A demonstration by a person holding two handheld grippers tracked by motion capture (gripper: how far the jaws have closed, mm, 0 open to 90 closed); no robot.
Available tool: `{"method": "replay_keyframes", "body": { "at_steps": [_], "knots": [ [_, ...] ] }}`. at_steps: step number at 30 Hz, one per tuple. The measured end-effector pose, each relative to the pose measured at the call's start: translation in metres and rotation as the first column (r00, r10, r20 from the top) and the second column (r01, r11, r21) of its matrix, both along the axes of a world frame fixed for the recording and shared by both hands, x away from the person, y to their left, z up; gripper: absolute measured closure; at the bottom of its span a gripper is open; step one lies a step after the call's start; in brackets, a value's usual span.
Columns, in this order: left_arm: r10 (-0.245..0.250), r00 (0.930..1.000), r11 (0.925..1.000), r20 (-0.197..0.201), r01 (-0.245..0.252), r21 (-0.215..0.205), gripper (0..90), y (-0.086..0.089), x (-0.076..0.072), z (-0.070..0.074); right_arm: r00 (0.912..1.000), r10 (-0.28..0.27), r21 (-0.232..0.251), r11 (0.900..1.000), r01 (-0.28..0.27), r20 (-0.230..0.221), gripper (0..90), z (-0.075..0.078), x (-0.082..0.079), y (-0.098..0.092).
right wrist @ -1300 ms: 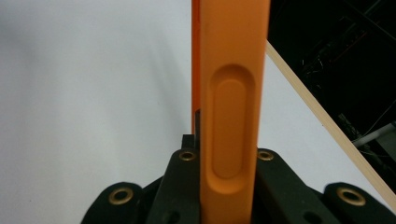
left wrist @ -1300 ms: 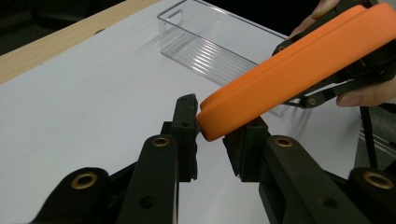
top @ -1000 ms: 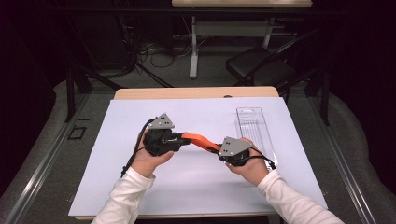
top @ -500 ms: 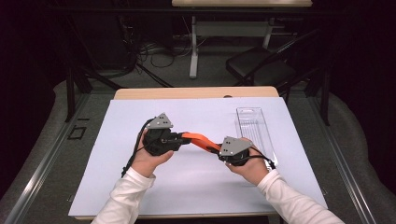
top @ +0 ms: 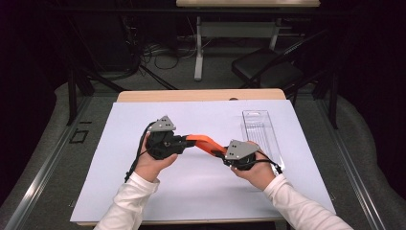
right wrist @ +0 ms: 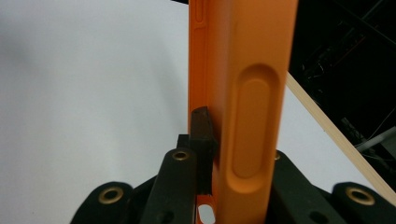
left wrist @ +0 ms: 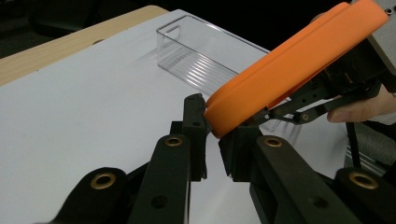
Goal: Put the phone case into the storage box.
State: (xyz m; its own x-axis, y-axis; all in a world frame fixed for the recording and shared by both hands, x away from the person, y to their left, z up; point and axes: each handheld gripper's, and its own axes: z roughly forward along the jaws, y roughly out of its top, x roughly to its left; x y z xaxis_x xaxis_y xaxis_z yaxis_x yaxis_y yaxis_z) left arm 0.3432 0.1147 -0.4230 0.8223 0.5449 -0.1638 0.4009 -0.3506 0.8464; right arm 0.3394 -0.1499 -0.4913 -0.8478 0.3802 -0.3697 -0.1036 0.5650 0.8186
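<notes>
Above the middle of the white sheet (top: 143, 191), an orange phone case (top: 205, 143) is hanging in the air between two grippers. The left gripper (left wrist: 212, 140) is pinching one end of the case between its pads, and the right gripper (right wrist: 219, 154) is clamping the other end. Both grips are sitting close to the case's edges, so I judge that any twist or pull is risking a slip, dropping it short of the clear tray (top: 261, 132) near the sheet's right edge.
</notes>
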Motion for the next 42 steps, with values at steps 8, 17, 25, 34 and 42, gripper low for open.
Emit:
{"method": "replay_keyframes", "body": {
  "at_steps": [8,17,25,34,42],
  "knots": [
    [0.011,0.9999,0.9999,0.004,-0.011,0.011,81.3,-0.001,0.0,-0.001,0.9999,-0.01,-0.001,1.0,0.01,0.006,78.9,0.0,0.001,0.0],
    [0.041,0.999,0.9985,-0.018,-0.04,0.037,81.2,-0.002,0.0,-0.002,0.999,-0.041,0.009,0.999,0.041,0.019,68.6,0.002,0.002,-0.001],
    [0.061,0.9975,0.9968,-0.036,-0.059,0.053,81.2,-0.003,0.003,-0.004,0.9966,-0.064,0.018,0.998,0.064,0.051,59.6,0.009,-0.001,-0.001],
    [0.072,0.9963,0.9945,-0.047,-0.068,0.079,81.3,-0.007,0.005,-0.005,0.9931,-0.082,0.009,0.997,0.082,0.084,51.0,0.015,-0.001,0.0],
    [0.08,0.9954,0.9912,-0.053,-0.074,0.11,81.3,-0.012,0.011,-0.002,0.9911,-0.099,0.019,0.995,0.098,0.089,47.4,0.024,0.0,-0.004]
  ]
}}
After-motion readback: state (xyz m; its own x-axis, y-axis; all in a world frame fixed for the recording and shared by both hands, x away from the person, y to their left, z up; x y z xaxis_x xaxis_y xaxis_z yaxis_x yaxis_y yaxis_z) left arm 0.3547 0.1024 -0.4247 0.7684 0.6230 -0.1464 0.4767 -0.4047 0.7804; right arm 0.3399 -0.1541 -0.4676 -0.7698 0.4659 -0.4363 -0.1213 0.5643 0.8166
